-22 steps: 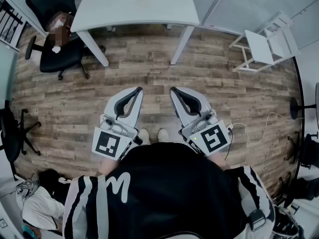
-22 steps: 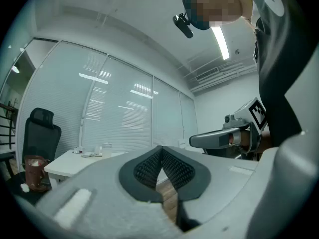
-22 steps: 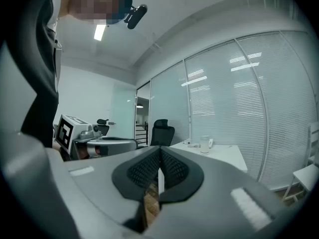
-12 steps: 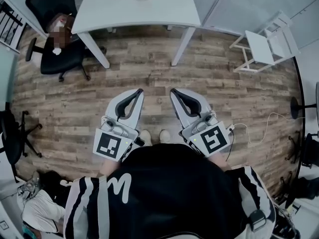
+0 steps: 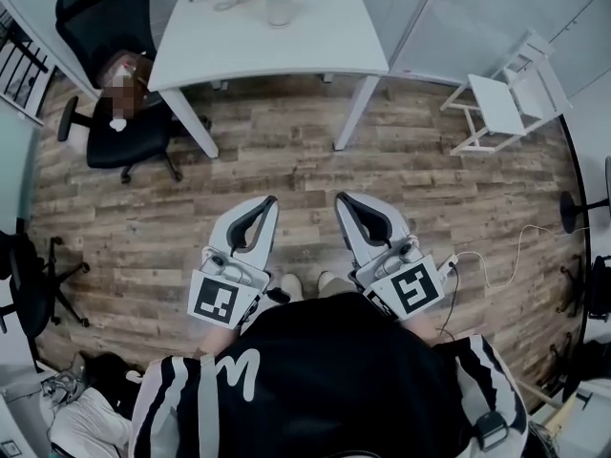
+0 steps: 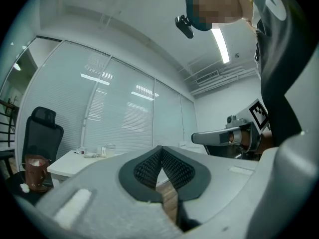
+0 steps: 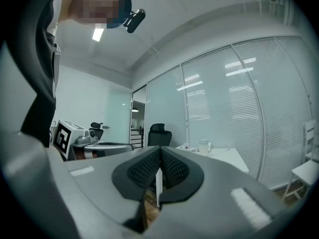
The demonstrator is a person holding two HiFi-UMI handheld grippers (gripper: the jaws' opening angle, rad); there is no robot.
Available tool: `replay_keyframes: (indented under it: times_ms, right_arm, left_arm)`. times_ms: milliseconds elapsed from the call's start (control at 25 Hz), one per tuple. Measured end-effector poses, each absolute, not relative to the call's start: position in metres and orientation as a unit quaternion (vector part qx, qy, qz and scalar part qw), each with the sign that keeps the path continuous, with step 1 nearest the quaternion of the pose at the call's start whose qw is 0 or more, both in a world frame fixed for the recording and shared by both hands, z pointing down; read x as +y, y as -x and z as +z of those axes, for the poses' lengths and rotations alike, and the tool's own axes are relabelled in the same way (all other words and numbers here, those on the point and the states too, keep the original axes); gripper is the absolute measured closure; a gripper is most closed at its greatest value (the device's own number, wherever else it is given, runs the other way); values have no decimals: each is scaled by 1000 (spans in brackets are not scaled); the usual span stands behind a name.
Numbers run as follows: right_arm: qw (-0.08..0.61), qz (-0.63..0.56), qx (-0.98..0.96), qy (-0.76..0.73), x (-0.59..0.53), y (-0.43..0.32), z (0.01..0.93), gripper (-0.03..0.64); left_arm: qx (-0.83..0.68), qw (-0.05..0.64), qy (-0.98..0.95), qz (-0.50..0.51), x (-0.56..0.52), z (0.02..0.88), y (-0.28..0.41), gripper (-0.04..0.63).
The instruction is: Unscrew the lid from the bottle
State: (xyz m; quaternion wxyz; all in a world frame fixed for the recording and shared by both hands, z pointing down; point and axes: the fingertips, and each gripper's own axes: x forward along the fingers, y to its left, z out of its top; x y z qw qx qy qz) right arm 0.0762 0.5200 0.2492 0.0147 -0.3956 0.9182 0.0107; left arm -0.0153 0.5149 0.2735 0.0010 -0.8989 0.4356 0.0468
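Both tongs are up in front of me, side by side and level over the wooden floor (image 5: 286, 151). The left tongs (image 5: 268, 201) are fully closed: the ribbed pads meet at the tip with nothing between them, only floor showing through the gap lower down. The right tongs (image 5: 342, 198) are the same, pads pressed together and empty. Looking along the left tongs (image 6: 160, 149) and the right tongs (image 7: 160, 150), I get the same answer from each.

The bottle (image 5: 278, 4) is nowhere near them. It stands upright at the far edge of the white surface (image 5: 305, 46), at twelve o'clock from the tongs and well apart. From the right tongs' camera the bottle (image 7: 203, 146) shows at about one o'clock past the tip; it is too small to make out its lid. A few small items lie just beside it at nine o'clock.

A black office chair (image 5: 124, 127) sits at ten o'clock, by the surface's near left leg. A white chair (image 5: 501, 93) stands at two o'clock.
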Motion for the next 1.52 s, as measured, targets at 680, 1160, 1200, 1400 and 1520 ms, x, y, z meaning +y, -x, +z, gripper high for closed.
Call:
replay_keyframes:
  times_ms: [680,1160,1200,1400,1520]
  right_arm:
    - [11,-19,907,421,525,-76,262,615]
    - [12,-9,917,398,468,-73,258,615]
    - [11,-10,918,397,461,-73,259,615]
    - [13,-14,921,390,428,-69,261,615]
    - [15,-14,922,386,407,-68,262,615]
  left_arm:
    - [421,0,906,35,516,285,23,597]
    - [430,17,902,28,460,278,20,597]
    - [431,16,902,26,453,279,20,597]
    - [435,22,900,22,420,280,22,597]
    - [436,23,899,21,401,280,22,597]
